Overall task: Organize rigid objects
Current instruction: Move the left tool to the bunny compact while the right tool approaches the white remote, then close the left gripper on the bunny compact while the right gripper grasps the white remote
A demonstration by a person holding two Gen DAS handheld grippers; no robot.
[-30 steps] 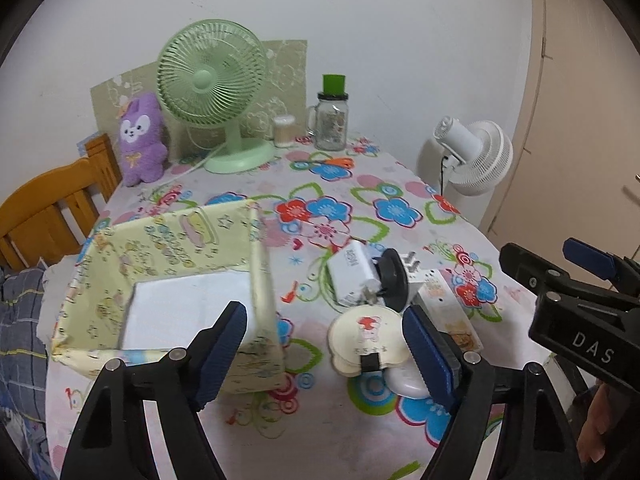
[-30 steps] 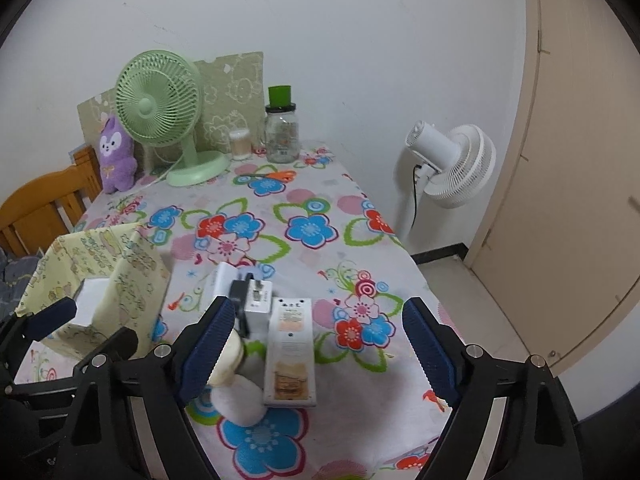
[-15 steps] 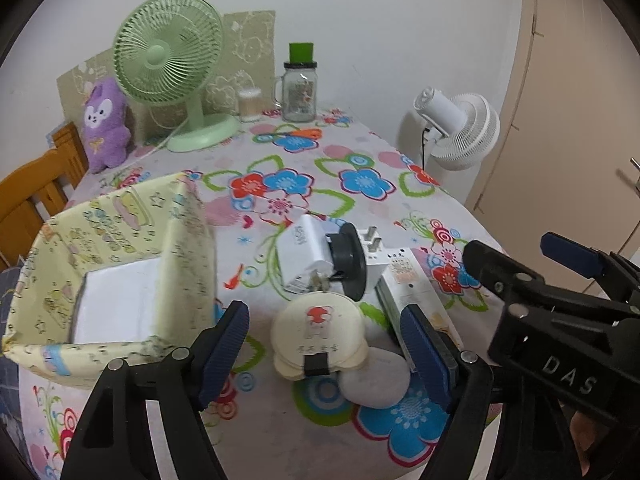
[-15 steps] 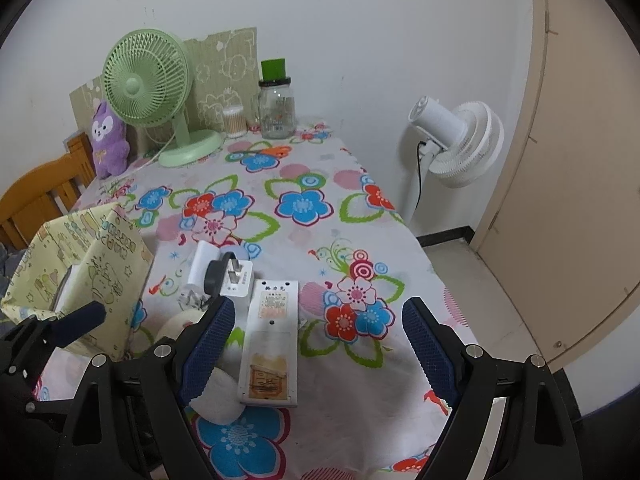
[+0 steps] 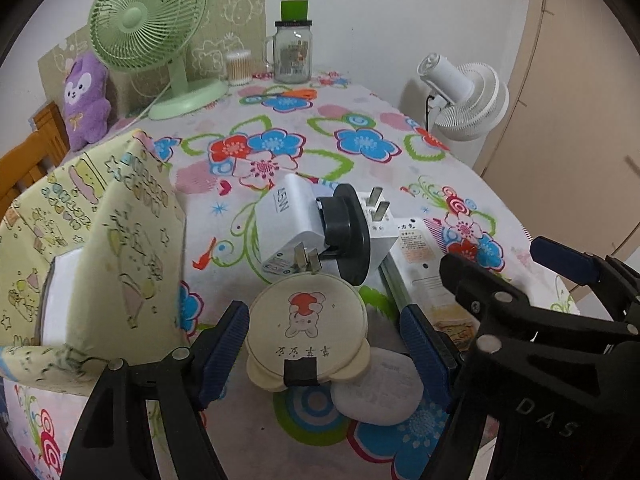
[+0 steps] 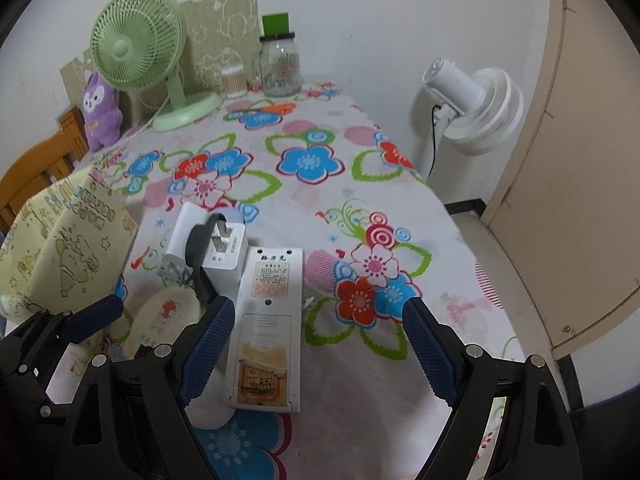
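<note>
Left wrist view: left gripper (image 5: 324,344) has its jaws spread wide, one to each side of the round cream case (image 5: 306,334) with the rabbit print; the pads look clear of it, nothing gripped. Behind the case lie a white charger (image 5: 286,228) and a second white plug block (image 5: 378,236) with a black disc (image 5: 346,236) wedged between them. A white pebble-shaped thing (image 5: 378,388) sits just beside the case, partly under it. The yellow fabric box (image 5: 108,240) stands to the left, open-topped. Judged step: approach to a first pick, with the box the likely destination. Next move calls for lowering until the pads flank the case rim, then closing without nudging the charger prongs.

Right wrist view: right gripper (image 6: 320,344) is also wide open and empty, above the long white remote-like unit (image 6: 268,320), which lies flat on the flowered tablecloth (image 6: 360,184). Its left pad is near the unit's edge; the right pad is over bare cloth.

Hard to read: the case here is half hidden behind the left gripper's body. The box interior is mostly out of sight. The black disc is possibly a mount or adapter; I cannot tell.
</note>
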